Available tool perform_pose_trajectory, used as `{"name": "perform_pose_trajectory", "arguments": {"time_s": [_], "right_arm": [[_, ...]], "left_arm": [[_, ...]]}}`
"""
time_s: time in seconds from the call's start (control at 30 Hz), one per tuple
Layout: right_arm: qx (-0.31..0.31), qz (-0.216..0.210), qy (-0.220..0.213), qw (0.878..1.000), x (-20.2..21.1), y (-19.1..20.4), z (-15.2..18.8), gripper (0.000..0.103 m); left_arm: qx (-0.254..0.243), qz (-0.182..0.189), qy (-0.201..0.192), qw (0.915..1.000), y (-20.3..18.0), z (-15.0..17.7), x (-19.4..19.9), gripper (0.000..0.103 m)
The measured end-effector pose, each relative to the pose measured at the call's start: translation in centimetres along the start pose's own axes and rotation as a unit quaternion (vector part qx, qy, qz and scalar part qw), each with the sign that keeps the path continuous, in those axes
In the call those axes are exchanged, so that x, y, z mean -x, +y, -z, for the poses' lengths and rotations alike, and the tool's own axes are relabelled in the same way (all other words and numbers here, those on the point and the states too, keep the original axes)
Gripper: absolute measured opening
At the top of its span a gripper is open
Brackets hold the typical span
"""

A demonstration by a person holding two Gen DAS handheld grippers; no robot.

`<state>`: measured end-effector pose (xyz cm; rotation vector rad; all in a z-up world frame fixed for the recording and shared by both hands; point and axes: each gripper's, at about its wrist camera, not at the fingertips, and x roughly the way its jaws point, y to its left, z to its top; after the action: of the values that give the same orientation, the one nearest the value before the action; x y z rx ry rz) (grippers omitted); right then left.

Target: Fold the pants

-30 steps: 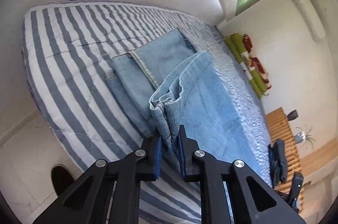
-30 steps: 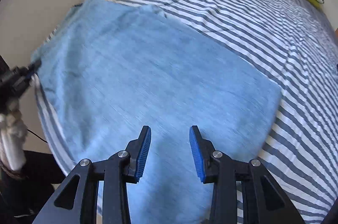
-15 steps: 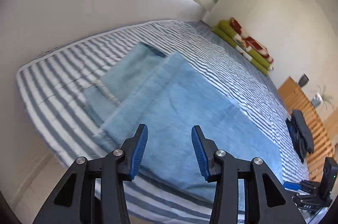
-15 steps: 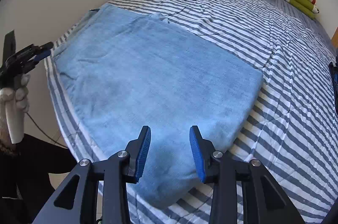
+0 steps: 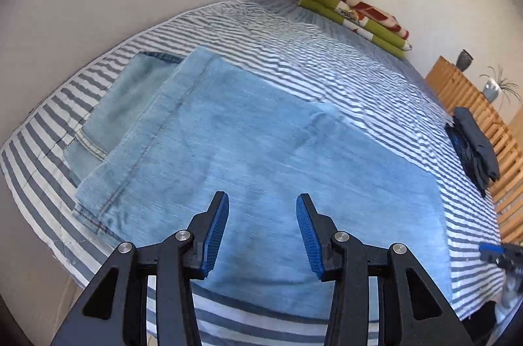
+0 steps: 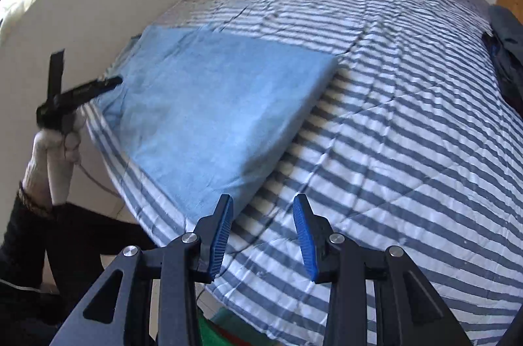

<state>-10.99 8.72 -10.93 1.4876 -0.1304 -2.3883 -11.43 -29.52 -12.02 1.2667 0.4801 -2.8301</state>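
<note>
Light blue denim pants [image 5: 248,150] lie folded flat on the striped bed [image 5: 327,58], the upper layer covering most of a lower layer that sticks out at the left [image 5: 130,97]. My left gripper [image 5: 262,231] hovers above the near edge of the pants, open, with nothing between its blue pads. In the right wrist view the folded pants [image 6: 209,104] lie left of centre. My right gripper [image 6: 263,235] is open and empty above the striped cover, just past the right corner of the pants. The left gripper [image 6: 111,82] shows there at the far left, held by a gloved hand [image 6: 55,146].
A folded green and red blanket [image 5: 356,16] lies at the head of the bed by the wall. Dark folded clothes [image 5: 474,146] rest on a wooden slatted bench [image 5: 470,94] to the right. A vase and a small plant [image 5: 497,84] stand behind it. The person's dark-clad legs [image 6: 65,235] are beside the bed.
My left gripper let go of the pants' bunched end, opened and pulled back upward; the fold now lies flat. My right gripper moved right, off the pants to their corner.
</note>
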Motion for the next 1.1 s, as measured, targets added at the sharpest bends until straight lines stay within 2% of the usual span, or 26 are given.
{"name": "perform_pose_trajectory", "arguments": {"time_s": [0.07, 0.13, 0.2, 0.3, 0.37, 0.47, 0.57, 0.67, 0.83, 0.9, 0.97, 1.1], "right_arm": [[-0.041, -0.002, -0.019, 0.999, 0.6, -2.1, -1.0, 0.035], [-0.072, -0.021, -0.019, 0.997, 0.1, -3.7, -1.9, 0.035], [-0.093, -0.034, -0.022, 0.995, -0.7, -4.7, -2.8, 0.035], [-0.114, -0.053, -0.030, 0.992, -1.9, -5.7, -3.8, 0.035], [-0.133, -0.066, -0.034, 0.988, -2.6, -6.4, -4.6, 0.036], [-0.154, -0.085, -0.027, 0.984, -4.0, -7.3, -6.3, 0.038], [-0.154, -0.086, -0.016, 0.984, -5.6, -7.6, -7.9, 0.039], [-0.154, -0.099, -0.002, 0.983, -7.4, -7.9, -9.5, 0.041], [-0.157, -0.097, 0.015, 0.983, -10.5, -8.3, -11.3, 0.041], [-0.161, -0.093, 0.025, 0.982, -11.7, -8.5, -11.7, 0.041], [-0.168, -0.107, 0.029, 0.979, -12.6, -8.8, -11.8, 0.042], [-0.162, -0.124, 0.035, 0.978, -12.7, -8.8, -12.0, 0.043]], "left_arm": [[-0.028, 0.031, 0.003, 0.9991, -3.5, 1.0, 1.0, 0.051], [-0.060, 0.065, 0.015, 0.9960, -7.5, 2.4, 1.4, 0.057], [-0.092, 0.105, 0.037, 0.9894, -11.8, 3.8, 1.0, 0.059], [-0.152, 0.136, 0.066, 0.9767, -18.3, 6.4, 0.4, 0.064], [-0.194, 0.139, 0.078, 0.9680, -22.1, 8.2, -0.3, 0.064], [-0.218, 0.103, 0.093, 0.9660, -25.9, 9.9, -1.7, 0.064], [-0.226, 0.096, 0.114, 0.9626, -27.9, 10.8, -3.2, 0.064], [-0.262, 0.056, 0.124, 0.9555, -29.5, 11.9, -5.0, 0.064], [-0.273, 0.023, 0.151, 0.9497, -29.6, 13.3, -6.5, 0.063], [-0.268, 0.030, 0.158, 0.9500, -29.4, 13.4, -6.7, 0.063], [-0.251, 0.049, 0.165, 0.9524, -28.8, 13.0, -6.5, 0.063], [-0.210, 0.077, 0.182, 0.9576, -27.7, 11.7, -6.4, 0.063]]}}
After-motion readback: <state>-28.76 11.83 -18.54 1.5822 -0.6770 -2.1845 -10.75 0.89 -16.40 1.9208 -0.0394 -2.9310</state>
